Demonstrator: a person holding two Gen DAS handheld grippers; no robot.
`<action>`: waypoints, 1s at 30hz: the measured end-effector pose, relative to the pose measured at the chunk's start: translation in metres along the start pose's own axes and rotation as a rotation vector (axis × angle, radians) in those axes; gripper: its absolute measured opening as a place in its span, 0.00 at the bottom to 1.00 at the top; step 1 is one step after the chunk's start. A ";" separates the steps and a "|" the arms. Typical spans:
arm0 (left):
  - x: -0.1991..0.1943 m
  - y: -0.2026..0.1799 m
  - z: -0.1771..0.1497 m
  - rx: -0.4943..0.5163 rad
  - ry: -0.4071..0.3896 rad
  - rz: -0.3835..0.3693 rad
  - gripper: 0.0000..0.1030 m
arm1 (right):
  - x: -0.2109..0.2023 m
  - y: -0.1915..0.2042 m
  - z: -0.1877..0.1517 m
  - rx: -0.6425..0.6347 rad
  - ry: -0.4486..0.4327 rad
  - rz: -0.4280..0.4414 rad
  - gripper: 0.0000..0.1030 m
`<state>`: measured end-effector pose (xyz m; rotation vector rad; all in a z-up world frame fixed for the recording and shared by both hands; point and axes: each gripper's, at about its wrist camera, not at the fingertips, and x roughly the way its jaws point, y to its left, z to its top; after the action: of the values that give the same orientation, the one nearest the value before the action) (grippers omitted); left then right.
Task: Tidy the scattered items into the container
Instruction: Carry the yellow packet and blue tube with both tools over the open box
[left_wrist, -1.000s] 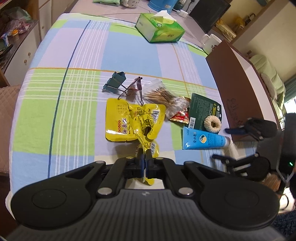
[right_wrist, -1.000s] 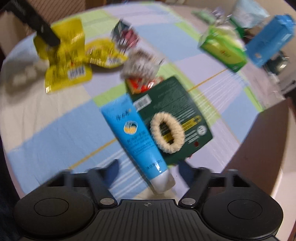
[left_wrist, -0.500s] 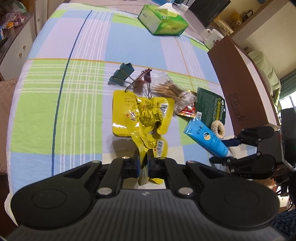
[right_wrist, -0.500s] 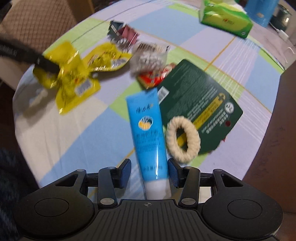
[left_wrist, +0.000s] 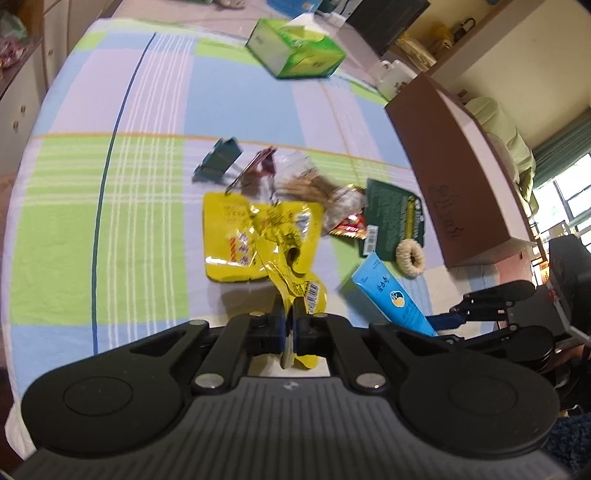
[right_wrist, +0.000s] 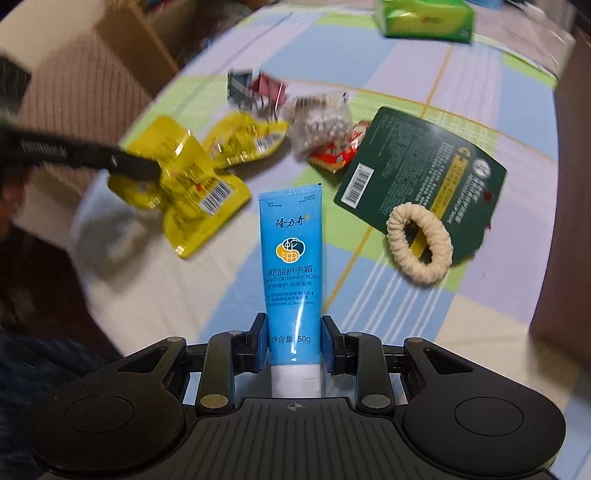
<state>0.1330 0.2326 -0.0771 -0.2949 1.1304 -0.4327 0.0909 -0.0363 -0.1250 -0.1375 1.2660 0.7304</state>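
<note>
My left gripper (left_wrist: 290, 321) is shut on a crumpled yellow snack packet (left_wrist: 295, 291), held just above the checked tablecloth. A second yellow packet (left_wrist: 240, 236) lies flat behind it. In the right wrist view my right gripper (right_wrist: 294, 343) is shut on the cap end of a blue hand cream tube (right_wrist: 291, 258), which points away from me and sits slightly off the cloth. The held yellow packet (right_wrist: 177, 195) hangs at the left of that view. The brown cardboard box (left_wrist: 461, 166) stands along the table's right side.
On the cloth lie a dark green card packet (right_wrist: 424, 173), a cream hair tie (right_wrist: 419, 243), a bag of cotton swabs (right_wrist: 321, 125), a red sachet (right_wrist: 334, 155) and two binder clips (left_wrist: 219, 160). A green tissue box (left_wrist: 295, 53) sits far back.
My right gripper moved over the blue tube, shut on its cap end and raised it. My left gripper kept its hold and lifted the yellow packet a little.
</note>
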 end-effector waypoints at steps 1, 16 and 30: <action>-0.004 -0.004 0.002 0.012 -0.009 0.002 0.00 | -0.007 -0.002 -0.001 0.024 -0.019 0.022 0.27; -0.026 -0.093 0.021 0.040 -0.142 0.046 0.00 | -0.124 -0.072 -0.006 0.125 -0.277 0.105 0.27; -0.010 -0.247 0.113 0.370 -0.273 -0.059 0.00 | -0.223 -0.186 -0.022 0.240 -0.436 -0.022 0.27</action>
<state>0.1878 0.0213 0.0850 -0.0597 0.7587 -0.6236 0.1542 -0.2843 0.0144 0.1955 0.9222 0.5459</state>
